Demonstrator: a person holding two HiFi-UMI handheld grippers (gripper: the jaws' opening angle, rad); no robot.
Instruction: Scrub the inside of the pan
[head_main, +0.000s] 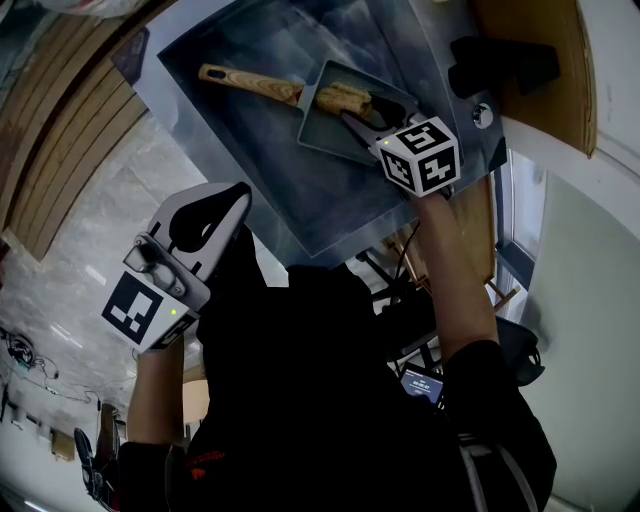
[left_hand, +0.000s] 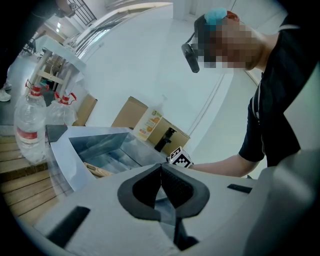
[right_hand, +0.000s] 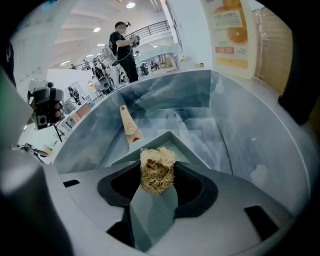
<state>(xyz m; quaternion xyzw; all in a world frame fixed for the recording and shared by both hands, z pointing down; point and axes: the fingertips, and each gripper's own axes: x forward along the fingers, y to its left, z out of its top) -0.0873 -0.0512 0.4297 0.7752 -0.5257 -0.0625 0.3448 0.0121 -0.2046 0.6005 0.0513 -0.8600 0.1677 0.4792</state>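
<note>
Inside sink (head_main: 250, 160), square grey pan (head_main: 328, 128) beneath scrubber (head_main: 345, 98).

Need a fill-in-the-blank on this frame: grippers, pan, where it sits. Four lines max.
1. The right hand-held gripper is shut on a tan, fibrous ____.
2. The pan has a ____ handle.
3. The pan lies inside the metal ____.
4. The left hand-held gripper, jaws together, holds ____.

Missing words: scrubber; wooden; sink; nothing.
</note>
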